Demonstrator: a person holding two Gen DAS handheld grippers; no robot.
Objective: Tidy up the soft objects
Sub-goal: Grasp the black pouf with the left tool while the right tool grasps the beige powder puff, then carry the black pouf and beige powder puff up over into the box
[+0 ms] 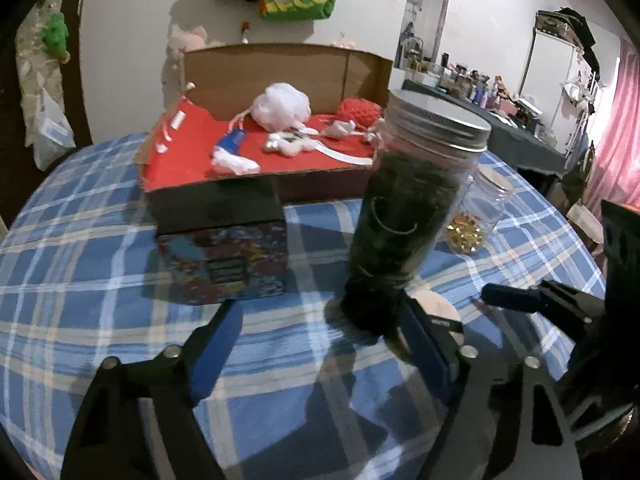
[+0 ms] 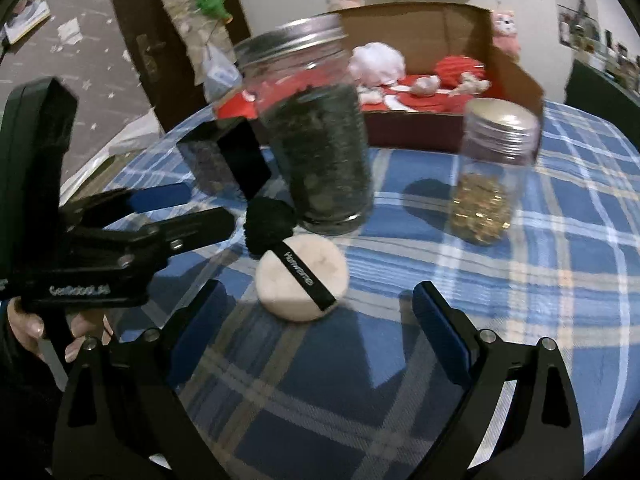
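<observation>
We take the soft things to be the cream powder puff (image 2: 302, 278) with its black strap and the black fuzzy pad (image 2: 267, 222) touching it, both lying on the plaid tablecloth (image 2: 540, 280) just in front of the tall jar of dark contents (image 2: 320, 152). Our right gripper (image 2: 320, 322) hangs just short of the puff with its jaws spread wide and nothing between them. Our left gripper (image 1: 320, 340) is open too, its right finger beside the black pad at the jar's foot, gripping nothing. The risk we see is crowding: both tools converge on one small patch, so they could collide, or a finger could knock the jar into the smaller jar of gold pieces (image 2: 486, 200). The flat puff may also slide instead of lifting. Beyond stands the cardboard box (image 1: 280, 76) with a red lining, holding other soft items.
</observation>
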